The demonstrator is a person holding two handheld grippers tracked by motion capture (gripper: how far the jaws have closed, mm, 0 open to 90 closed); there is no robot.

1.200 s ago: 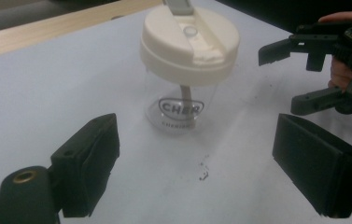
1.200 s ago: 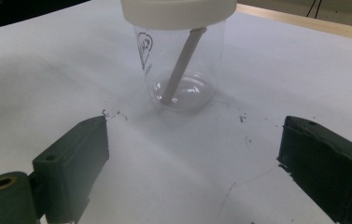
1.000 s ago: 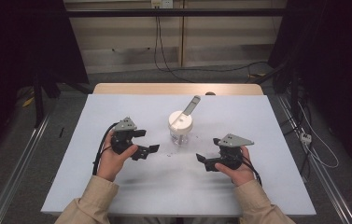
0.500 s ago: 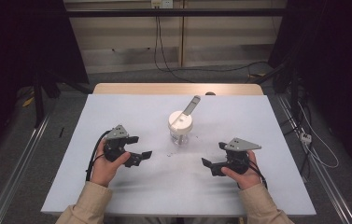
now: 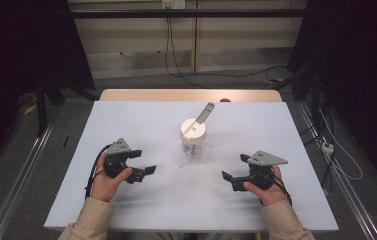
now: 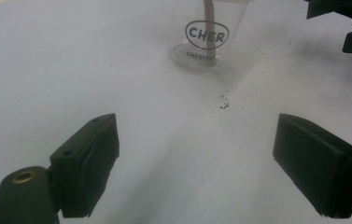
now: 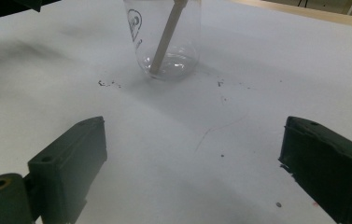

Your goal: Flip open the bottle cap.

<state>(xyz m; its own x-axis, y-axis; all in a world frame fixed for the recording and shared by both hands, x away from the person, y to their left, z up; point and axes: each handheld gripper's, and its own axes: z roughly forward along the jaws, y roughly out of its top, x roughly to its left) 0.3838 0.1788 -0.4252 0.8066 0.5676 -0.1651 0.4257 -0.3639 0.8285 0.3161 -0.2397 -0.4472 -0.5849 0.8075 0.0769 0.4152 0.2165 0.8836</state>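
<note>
Large print: "CHER" is showing inside a dark oval outline on the clear glass jar (image 6: 207, 35), at the top centre of the left gripper view.
Small print: "CHERISH"-like letters are sitting just under that oval; only "CHERI" is reading clearly, the rest is blurring out.
Side mark: in the right gripper view the jar (image 7: 164, 39) is showing a dark curved logo at upper centre, too skewed to read.
</note>
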